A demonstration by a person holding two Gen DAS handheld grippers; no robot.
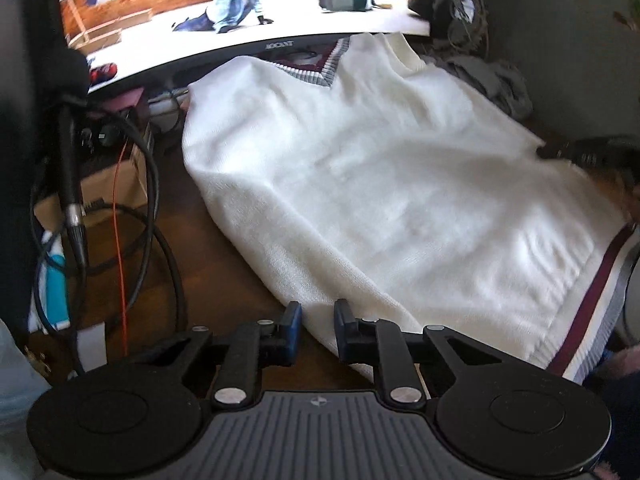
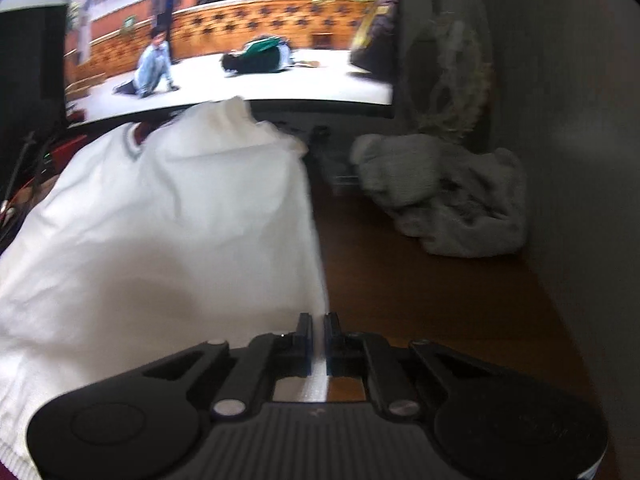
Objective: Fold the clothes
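Observation:
A white knitted V-neck sweater (image 1: pixel 380 184) with a grey and maroon collar and hem stripe lies spread on the brown wooden desk (image 1: pixel 224 280), its neck toward the monitor. My left gripper (image 1: pixel 318 320) is at the sweater's left side edge, near the hem, its blue-padded fingers closed down on the thick knit between them. My right gripper (image 2: pixel 318 334) is shut on the sweater's (image 2: pixel 168 220) right side edge and holds it raised, so the cloth bulges up. The same right gripper (image 1: pixel 560 152) appears dark and blurred at the far right in the left wrist view.
A curved monitor (image 1: pixel 240 12) playing a video stands behind the sweater. Black cables, an orange wire and a cardboard box (image 1: pixel 100 188) crowd the desk's left side. A crumpled grey cloth (image 2: pixel 448 192) lies at the back right by the wall, with bare desk (image 2: pixel 420 300) before it.

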